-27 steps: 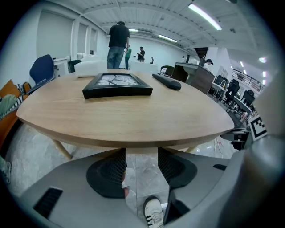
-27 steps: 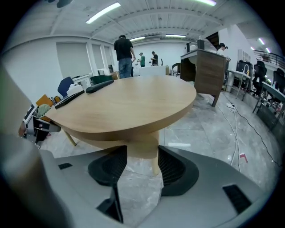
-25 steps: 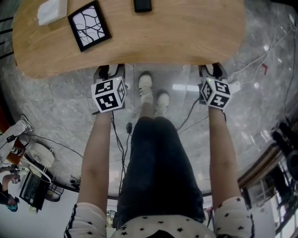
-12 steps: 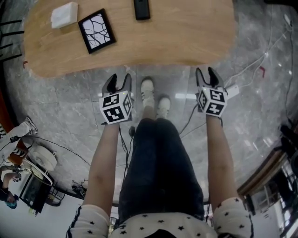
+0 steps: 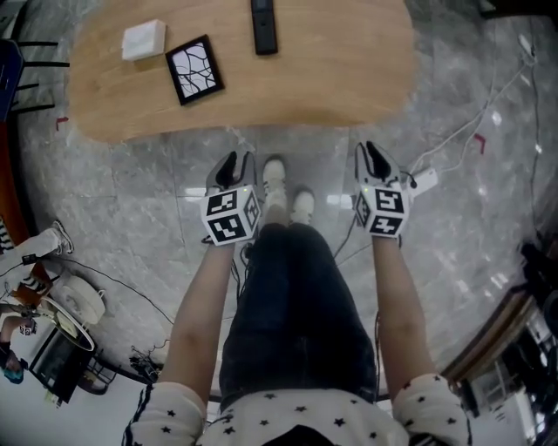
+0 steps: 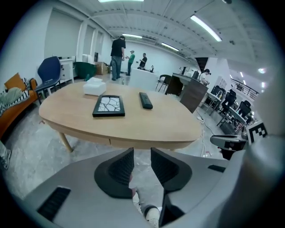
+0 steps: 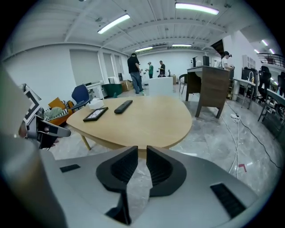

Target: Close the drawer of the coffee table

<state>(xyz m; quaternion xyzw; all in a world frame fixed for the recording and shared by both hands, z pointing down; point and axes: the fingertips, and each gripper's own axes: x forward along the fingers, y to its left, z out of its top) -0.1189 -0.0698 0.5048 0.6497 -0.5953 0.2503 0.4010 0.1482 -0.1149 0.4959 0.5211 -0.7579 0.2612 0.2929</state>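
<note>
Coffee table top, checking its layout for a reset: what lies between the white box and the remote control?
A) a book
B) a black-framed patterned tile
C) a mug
B: the head view shows the black-framed patterned tile between the white box and the remote control on the coffee table.

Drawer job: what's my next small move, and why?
Probably just lower both grippers to rest: the drawer front looks flush under the coffee table, and the left gripper and right gripper, fingers just closing on nothing, hang clear of it.
</note>
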